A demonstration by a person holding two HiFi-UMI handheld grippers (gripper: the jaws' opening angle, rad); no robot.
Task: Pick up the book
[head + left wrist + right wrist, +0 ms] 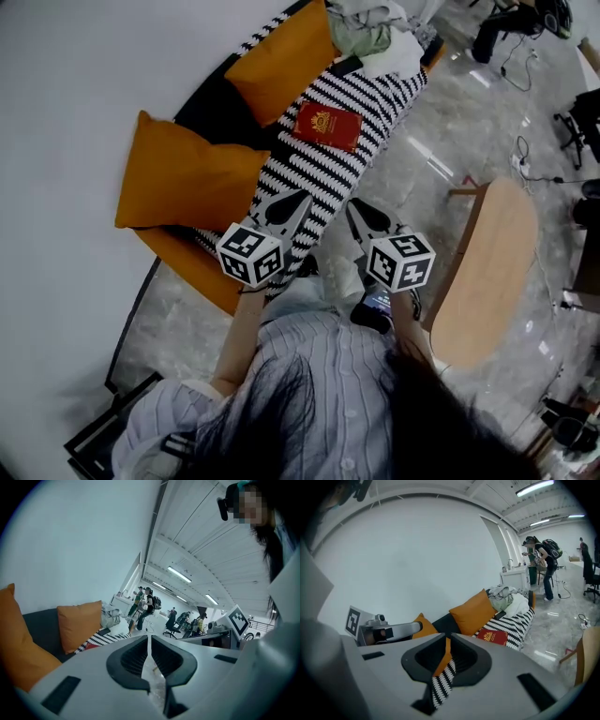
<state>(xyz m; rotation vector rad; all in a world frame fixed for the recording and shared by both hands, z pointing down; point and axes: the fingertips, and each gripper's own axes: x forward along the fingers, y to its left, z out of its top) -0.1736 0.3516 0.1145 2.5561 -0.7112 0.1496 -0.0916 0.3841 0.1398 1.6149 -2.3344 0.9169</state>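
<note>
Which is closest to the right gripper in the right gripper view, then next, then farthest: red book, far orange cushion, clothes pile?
1. Red book, flat on the striped blanket.
2. Far orange cushion, against the sofa back.
3. Clothes pile, at the far end.

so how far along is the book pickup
Nothing done yet: the book lies untouched on the striped cover. Left claw and right claw are shut, empty and short of it. Left to do: reach, open, grip, lift.
</note>
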